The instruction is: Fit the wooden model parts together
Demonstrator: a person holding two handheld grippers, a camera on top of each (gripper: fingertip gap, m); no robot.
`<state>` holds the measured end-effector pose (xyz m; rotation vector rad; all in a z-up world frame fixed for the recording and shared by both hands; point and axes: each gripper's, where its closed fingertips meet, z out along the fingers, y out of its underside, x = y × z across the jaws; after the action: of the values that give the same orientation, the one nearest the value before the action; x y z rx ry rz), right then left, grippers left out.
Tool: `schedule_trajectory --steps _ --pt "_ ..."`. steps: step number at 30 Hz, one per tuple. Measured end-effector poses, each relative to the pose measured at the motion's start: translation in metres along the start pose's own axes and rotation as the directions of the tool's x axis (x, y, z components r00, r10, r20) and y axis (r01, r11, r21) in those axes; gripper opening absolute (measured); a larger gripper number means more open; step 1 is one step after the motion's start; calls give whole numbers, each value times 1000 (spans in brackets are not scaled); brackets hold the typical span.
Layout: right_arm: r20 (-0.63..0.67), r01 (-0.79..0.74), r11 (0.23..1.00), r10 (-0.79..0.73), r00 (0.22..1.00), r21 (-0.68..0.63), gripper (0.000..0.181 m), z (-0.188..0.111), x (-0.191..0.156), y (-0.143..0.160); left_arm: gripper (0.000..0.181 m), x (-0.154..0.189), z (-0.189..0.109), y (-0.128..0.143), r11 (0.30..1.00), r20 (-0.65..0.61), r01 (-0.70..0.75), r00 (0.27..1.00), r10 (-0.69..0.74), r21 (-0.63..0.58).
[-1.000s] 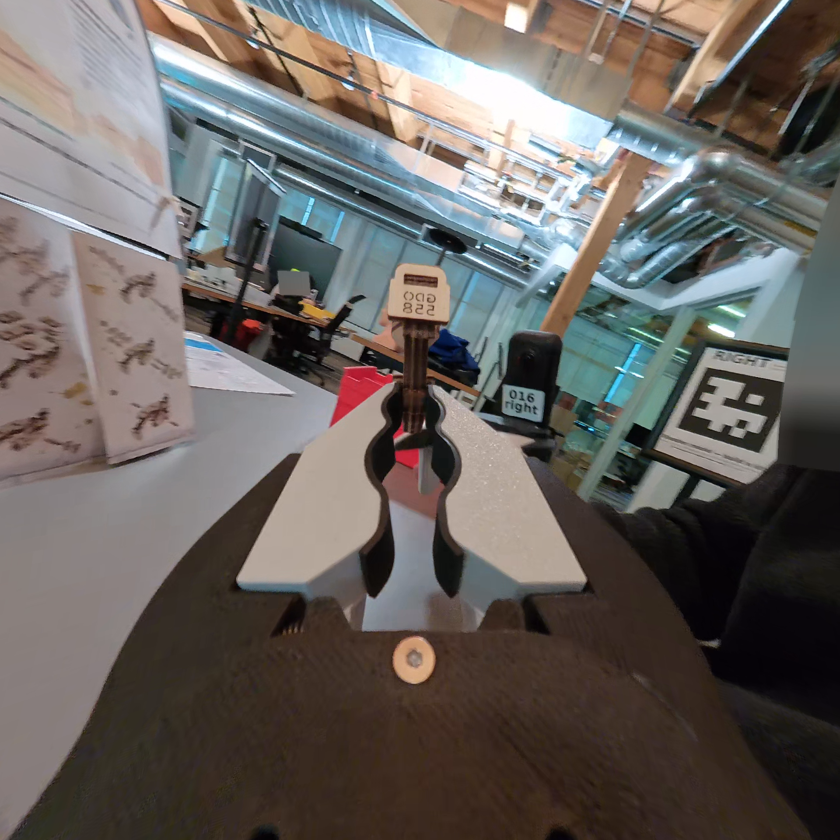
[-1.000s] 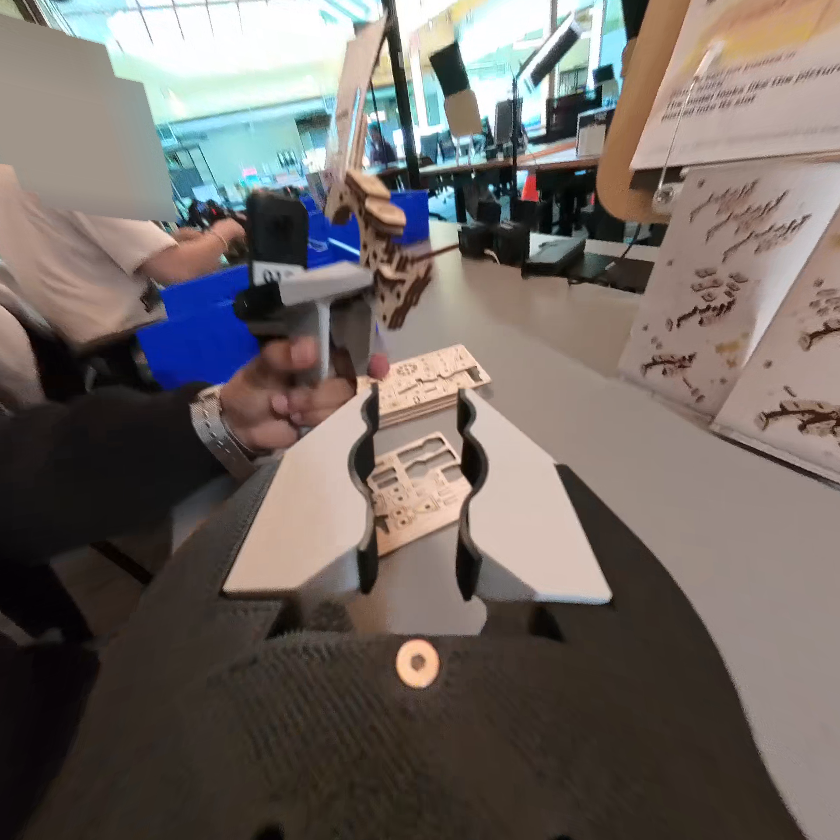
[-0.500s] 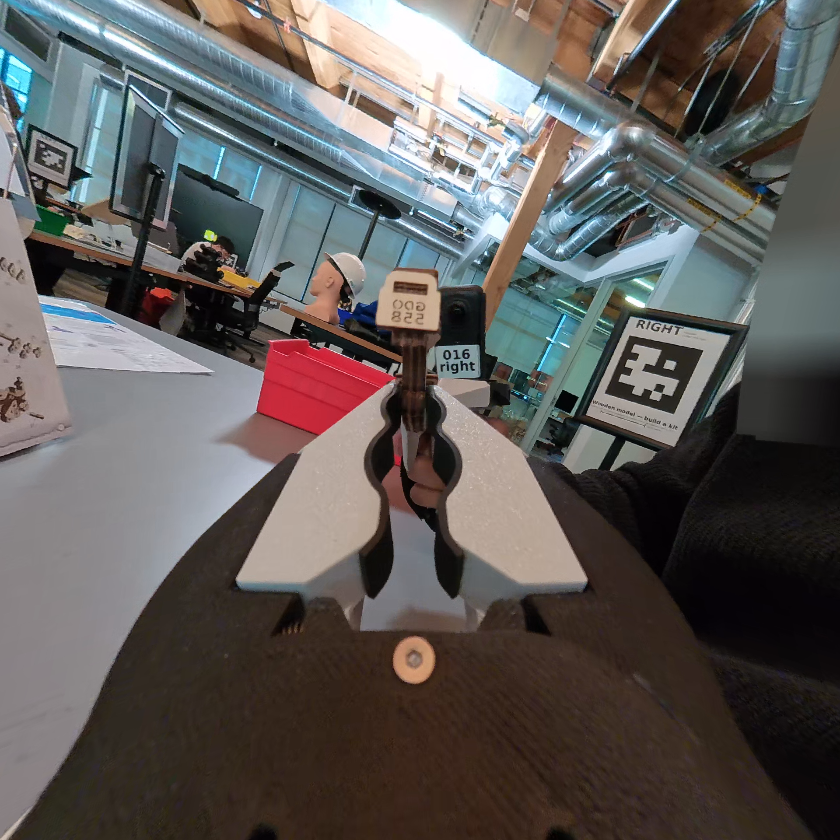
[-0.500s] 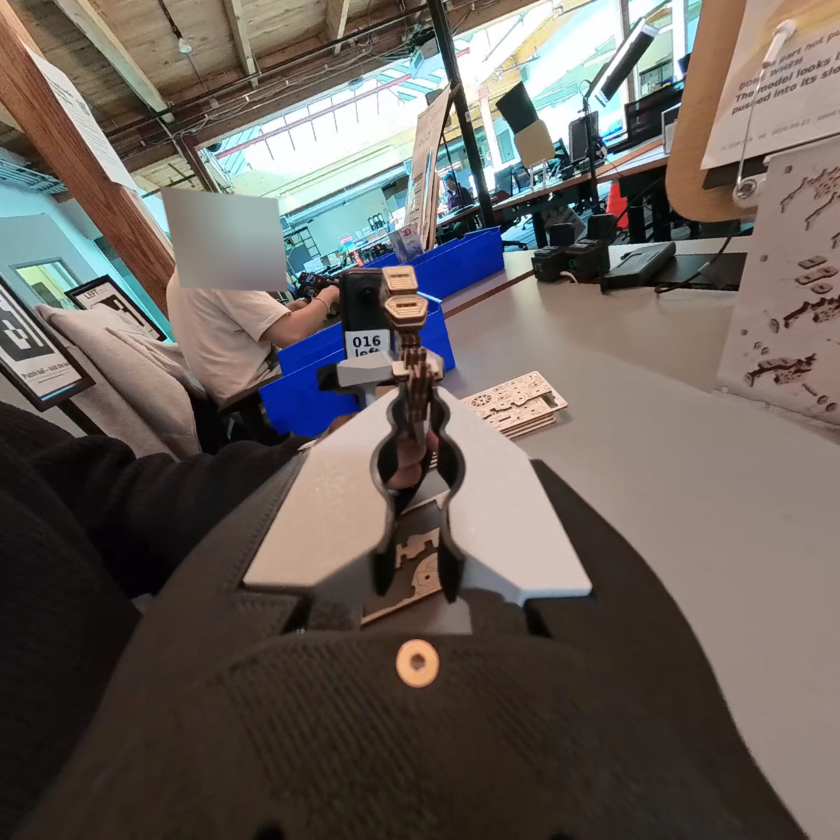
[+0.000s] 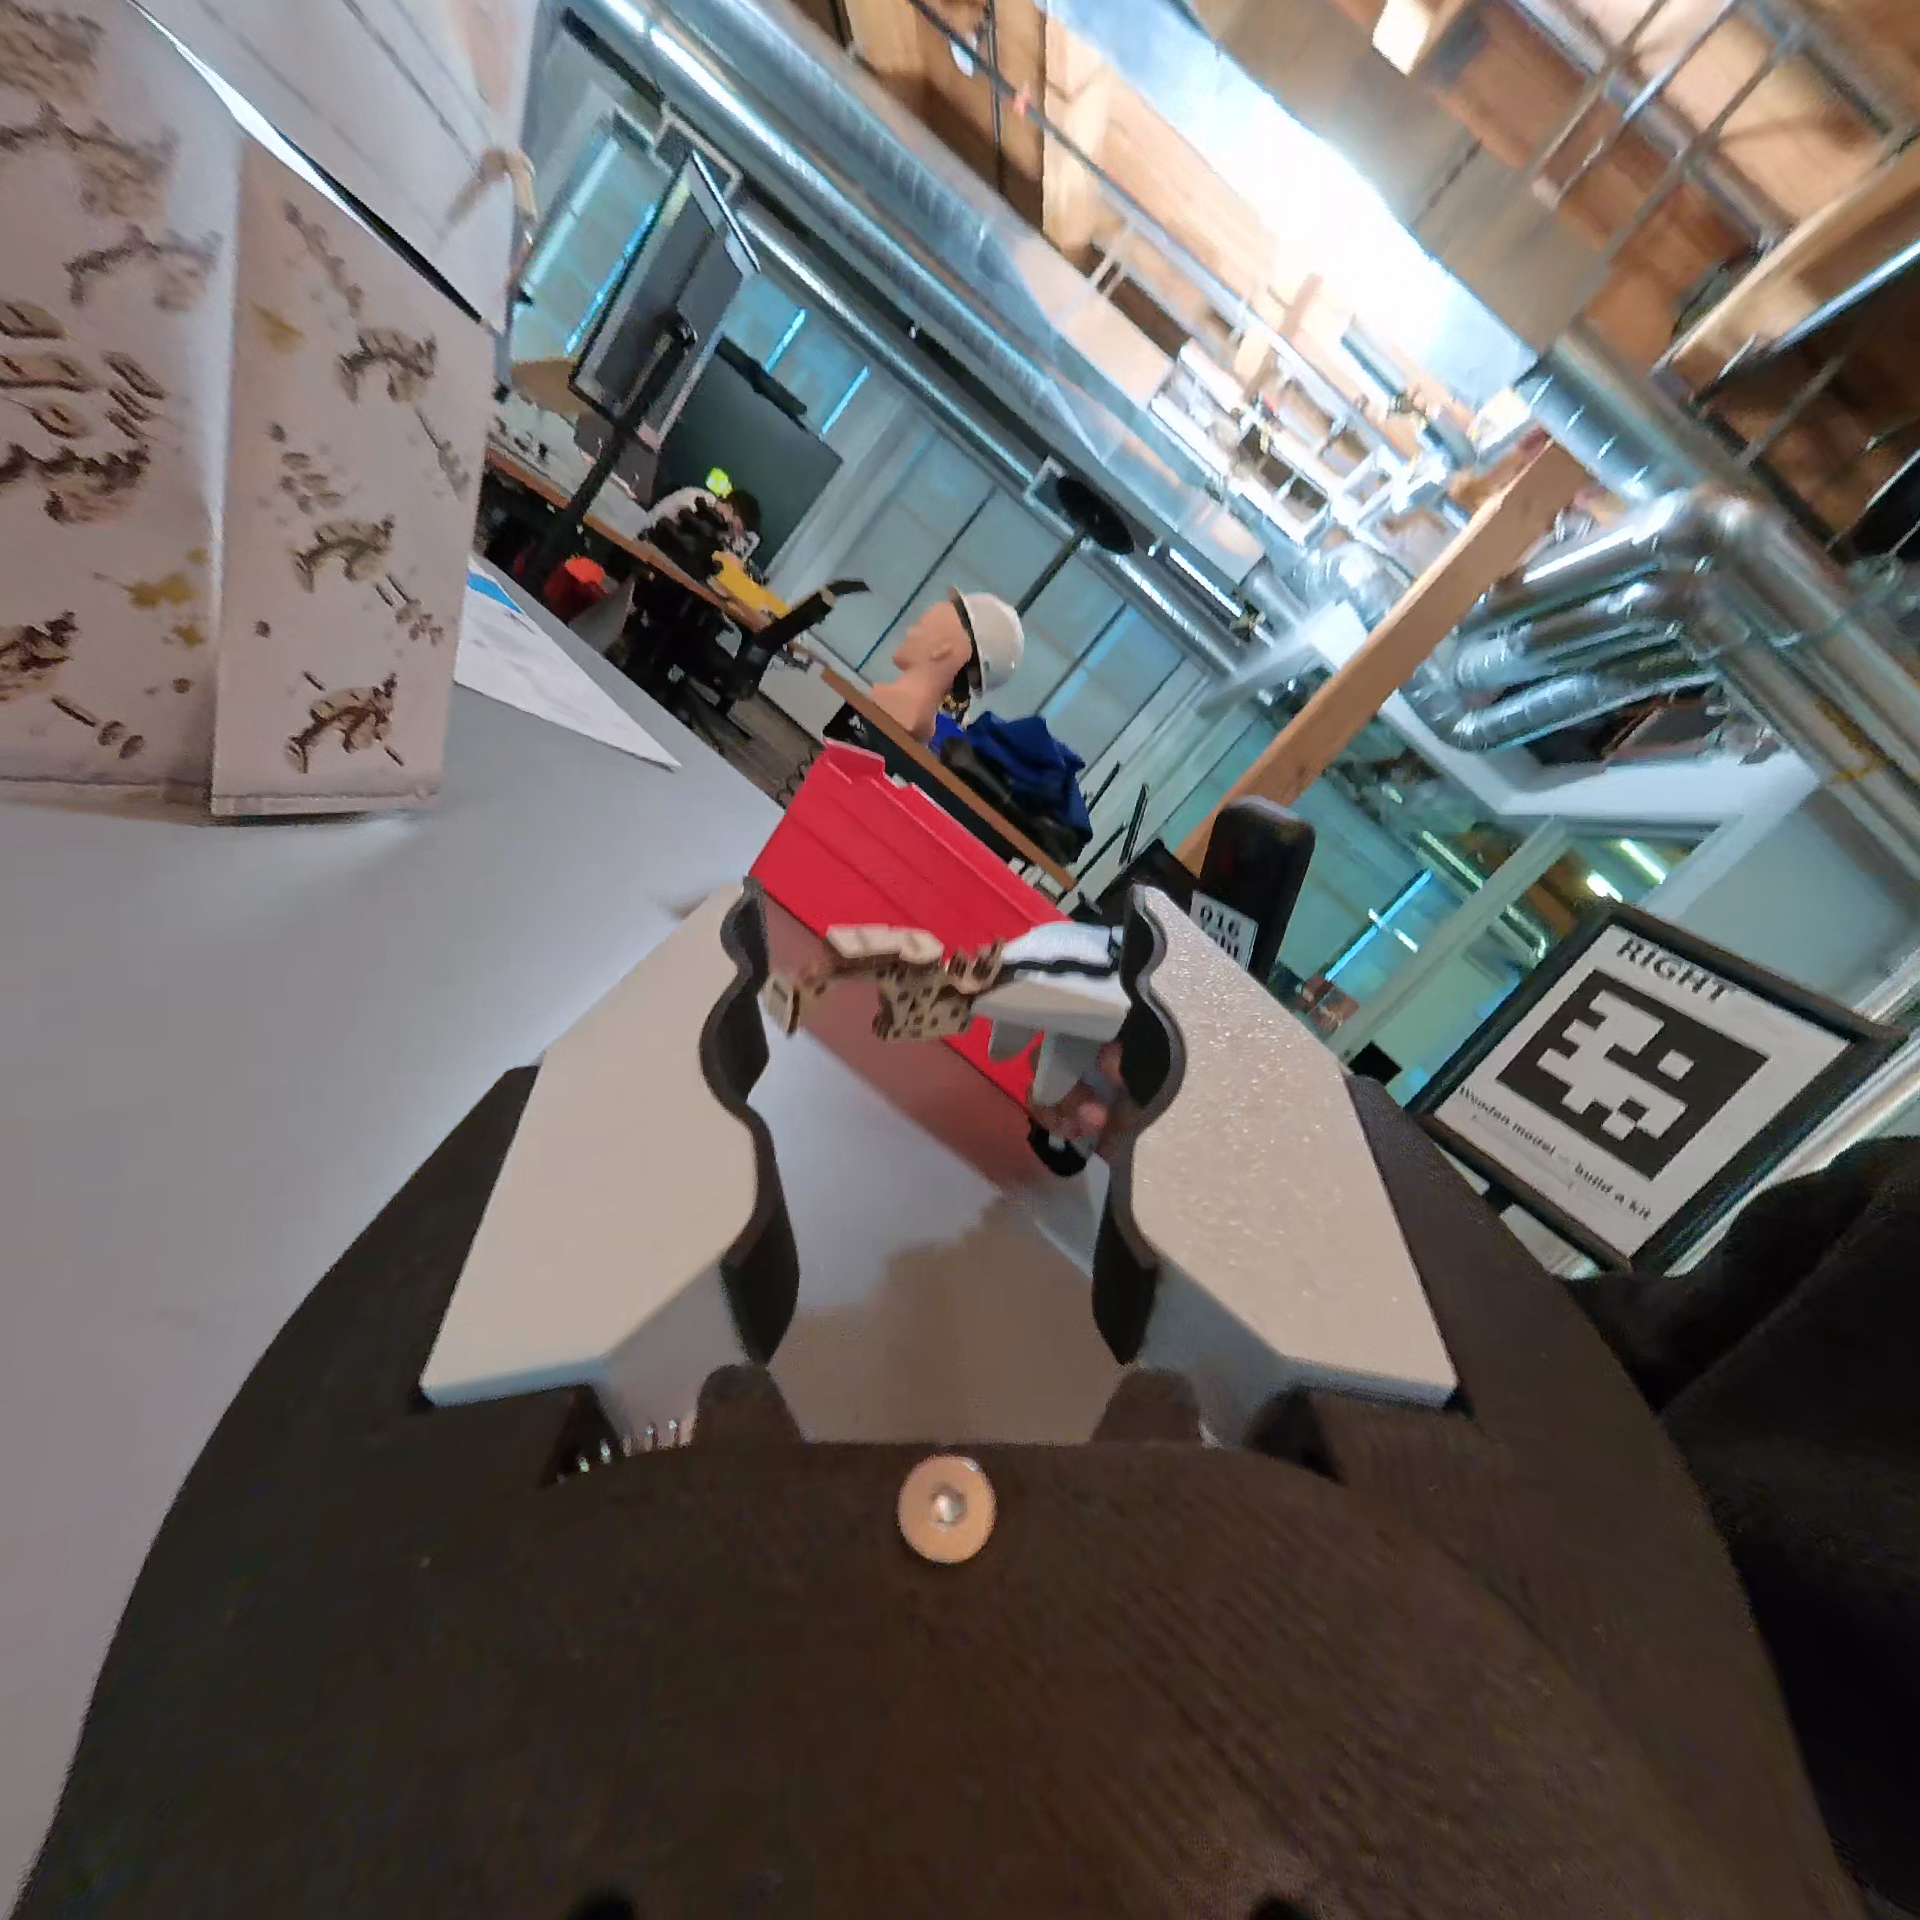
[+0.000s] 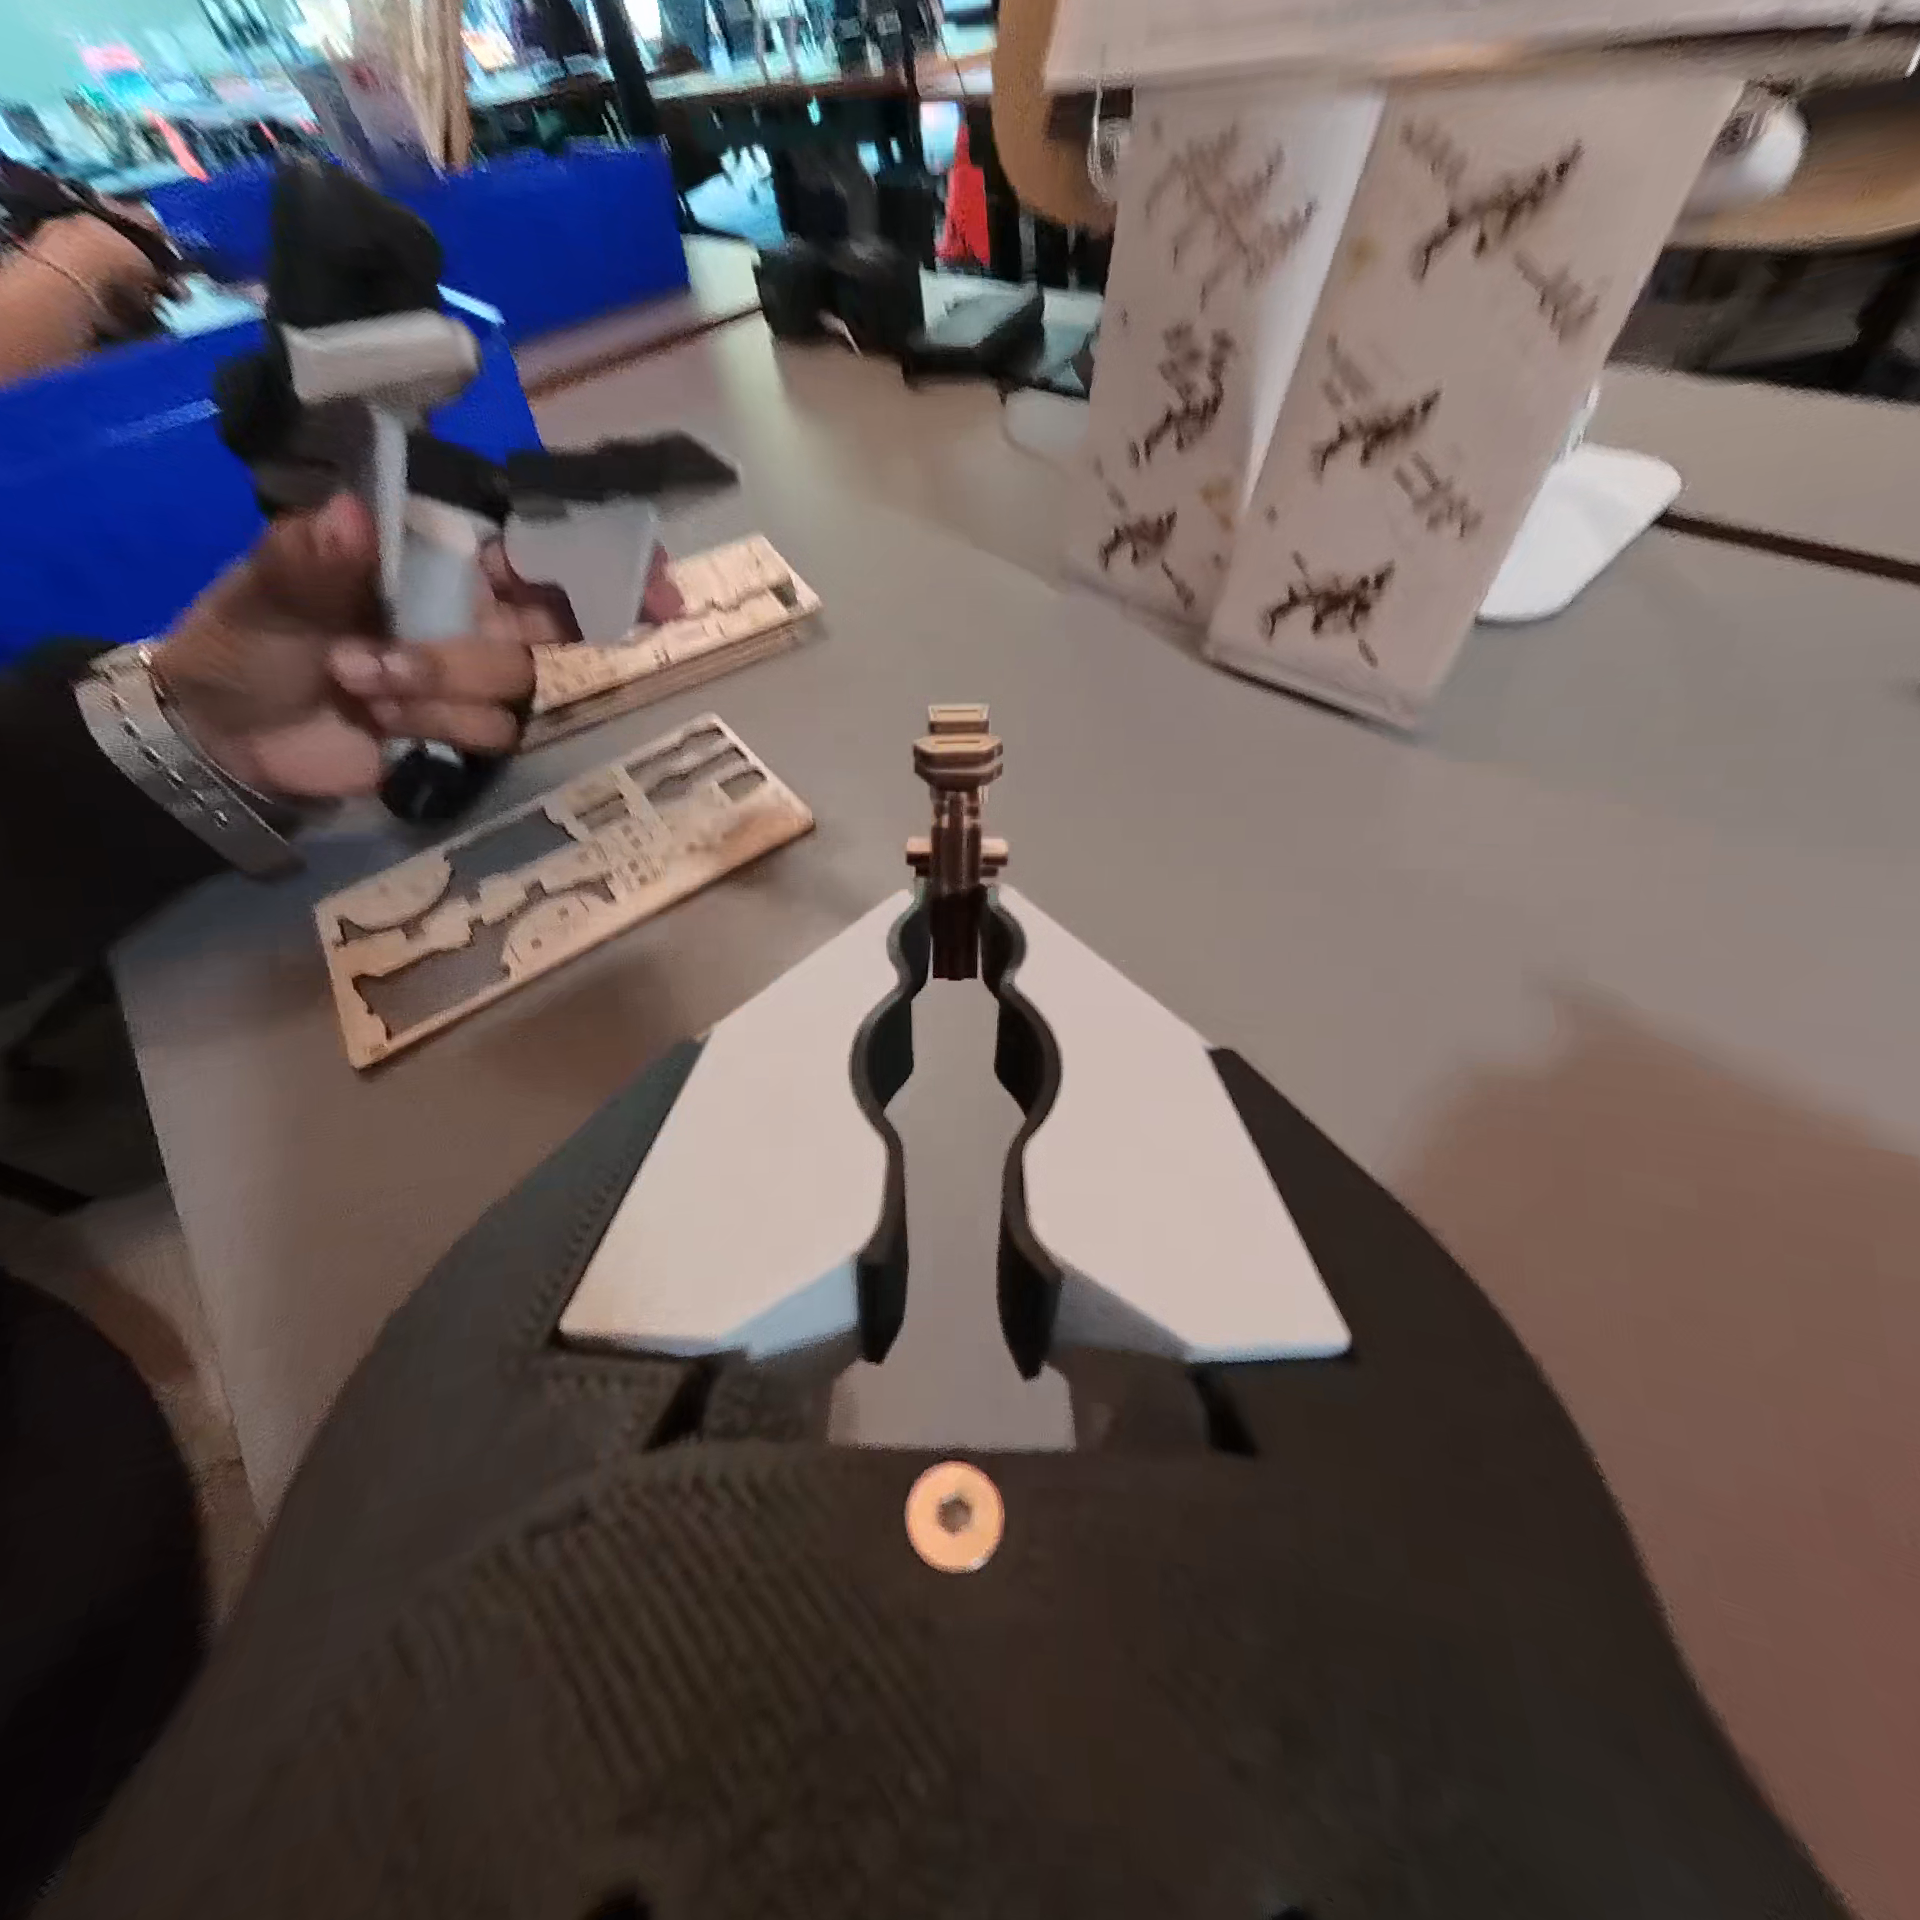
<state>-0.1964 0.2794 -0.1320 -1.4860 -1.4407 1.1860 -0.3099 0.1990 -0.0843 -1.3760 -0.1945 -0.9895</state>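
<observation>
My right gripper (image 6: 954, 920) is shut on the small wooden model (image 6: 951, 821) and holds it upright above the grey table (image 6: 1299, 831). In the left wrist view the model (image 5: 894, 987) sticks out sideways from the right gripper's grey fingers (image 5: 1049, 982), in front of my left gripper (image 5: 940, 925). The left gripper is wide open and empty. In the right wrist view a hand (image 6: 343, 665) holds it up at the left, one grey finger (image 6: 582, 561) showing. A punched-out wooden part sheet (image 6: 561, 894) lies flat below it. A stack of sheets (image 6: 686, 634) lies behind that.
White cards printed with model pictures (image 6: 1351, 416) stand at the back of the table and show in the left wrist view (image 5: 312, 520). A red bin (image 5: 883, 862) sits beyond the right gripper. A blue bin (image 6: 104, 468) is at the far left. A framed marker sign (image 5: 1621, 1070) stands at the right. The tips of one gripper are about 15 cm away from the tips of the other.
The wooden model has passed from my left gripper to my right. The right gripper closed on it, the left opened and drew away to the left, and the right lowered toward the table.
</observation>
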Motion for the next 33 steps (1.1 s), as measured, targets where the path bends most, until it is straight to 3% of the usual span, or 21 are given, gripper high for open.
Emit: schedule_trajectory --steps 5,21,33 --pt "-23 -1 994 -2 1000 -106 8 2 -1 32 62 -3 -5 -6 1000 14 -5 1000 5 27" --pt "-20 95 935 -108 994 -341 14 10 2 75 62 -3 -5 -7 999 -3 23 1000 -23 43" --pt "-11 71 939 -79 997 -338 31 8 3 75 62 -4 -7 -9 998 3 25 1000 -25 52"
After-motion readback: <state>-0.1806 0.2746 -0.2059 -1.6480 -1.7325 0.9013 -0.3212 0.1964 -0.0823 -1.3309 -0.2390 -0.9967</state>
